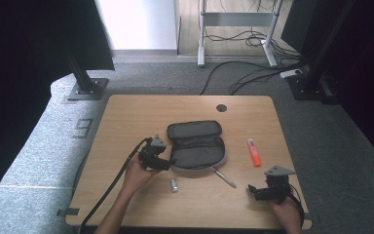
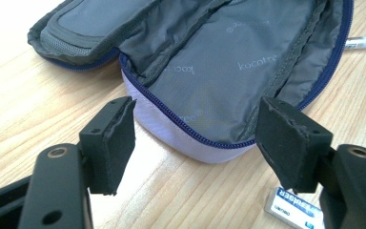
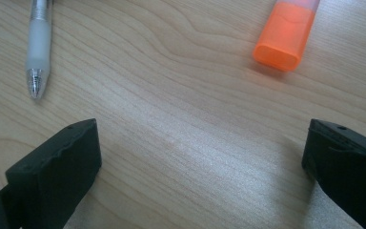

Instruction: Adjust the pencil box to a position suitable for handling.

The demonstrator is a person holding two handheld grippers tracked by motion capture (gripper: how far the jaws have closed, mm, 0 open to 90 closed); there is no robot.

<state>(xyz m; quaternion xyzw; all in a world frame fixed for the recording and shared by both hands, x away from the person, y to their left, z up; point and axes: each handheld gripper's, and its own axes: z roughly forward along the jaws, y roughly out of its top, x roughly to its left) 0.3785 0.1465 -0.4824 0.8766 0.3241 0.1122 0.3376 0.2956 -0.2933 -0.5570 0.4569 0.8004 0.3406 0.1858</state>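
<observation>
Just beside the unzipped pencil case (image 2: 228,71), left gripper (image 2: 195,138) is released, right gripper (image 3: 200,157) likewise spread

A lab or office room set up for recording is suggested; a small wooden desk (image 1: 126,126) with a cable hole (image 1: 221,107) is placed on grey carpet (image 1: 341,146); black stands (image 1: 85,80) on bolted base plates are seen at both sides; loose cables (image 1: 243,73) are trailed across the floor; a metal frame (image 1: 236,22) is seen behind.
</observation>
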